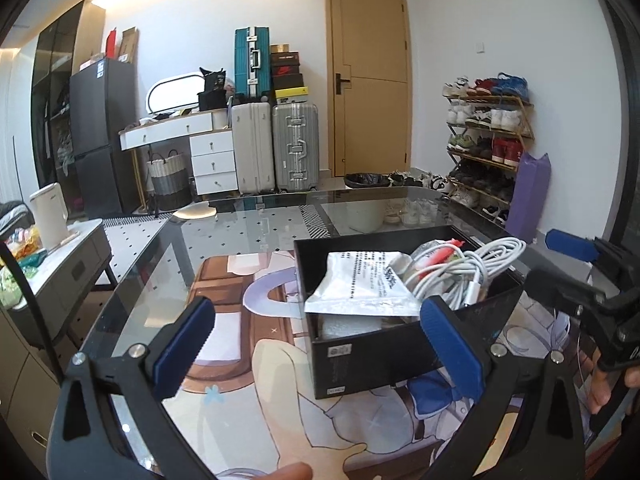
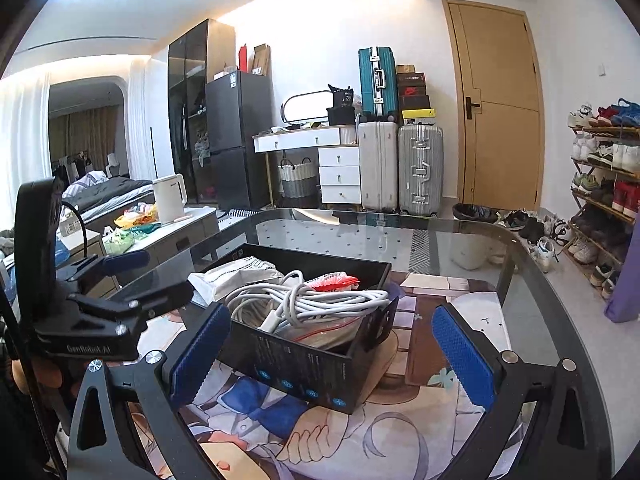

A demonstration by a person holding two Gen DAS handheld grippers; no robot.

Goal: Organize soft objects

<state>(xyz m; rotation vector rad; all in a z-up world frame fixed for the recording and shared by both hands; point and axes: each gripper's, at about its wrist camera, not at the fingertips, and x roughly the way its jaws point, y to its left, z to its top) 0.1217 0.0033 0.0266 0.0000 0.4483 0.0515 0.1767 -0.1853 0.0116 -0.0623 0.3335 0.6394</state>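
Note:
A black open box (image 1: 360, 364) sits on the printed mat of the glass table. Inside lie a silver-white pouch (image 1: 360, 284), a coiled white cable (image 1: 472, 268) and a red-and-white packet (image 2: 334, 280). My left gripper (image 1: 318, 316) is open in front of the box's near wall, its right blue pad overlapping the box's near corner. My right gripper (image 2: 332, 340) is also open, with the box (image 2: 296, 364) showing between its blue pads, the cable (image 2: 312, 300) just beyond. Neither holds anything. Each gripper appears at the edge of the other's view.
The glass table (image 2: 460, 240) has a rounded far edge with bare glass beyond the mat (image 1: 248, 360). A low cabinet with a white kettle (image 1: 50, 216) stands to the left. Suitcases (image 1: 296, 144), a door and a shoe rack (image 1: 488, 144) line the far wall.

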